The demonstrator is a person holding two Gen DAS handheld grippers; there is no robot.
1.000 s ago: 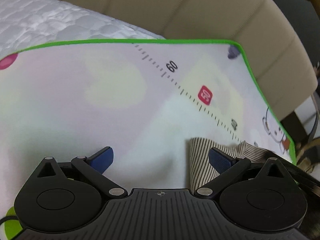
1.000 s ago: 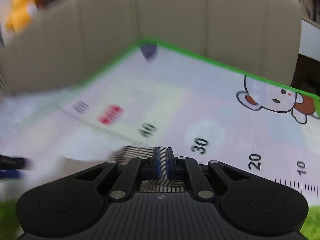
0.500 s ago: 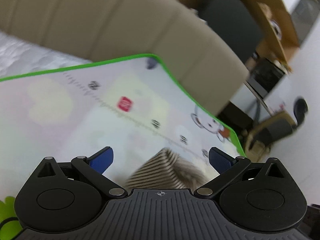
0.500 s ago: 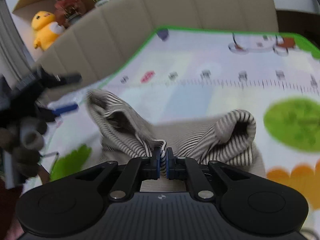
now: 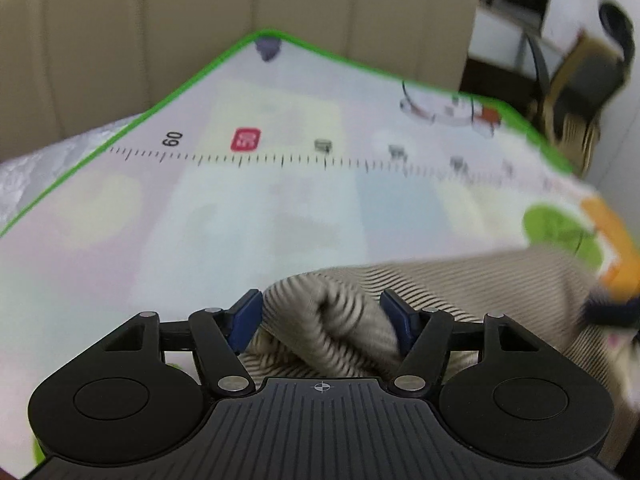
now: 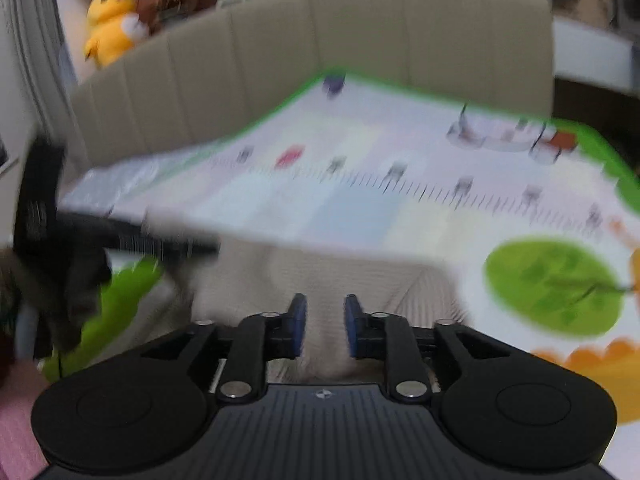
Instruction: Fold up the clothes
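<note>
Your left tongs (image 5: 320, 316) are closing around a bunched fold of the striped cloth (image 5: 460, 292); whether the pads press it is unclear. Your right tongs (image 6: 323, 326) are opening, narrow, with cloth lying just below them. The mat (image 5: 200, 220) stretches ahead, the sofa (image 5: 200, 40) behind it.

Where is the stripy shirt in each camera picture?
Left wrist view: the stripy shirt is at the bottom middle, bunched between the closing jaws and spreading right.
Right wrist view: the shirt lies low in the middle, just beyond the opening jaws.
Shared landmark: the red number tag on the mat's ruler.
</note>
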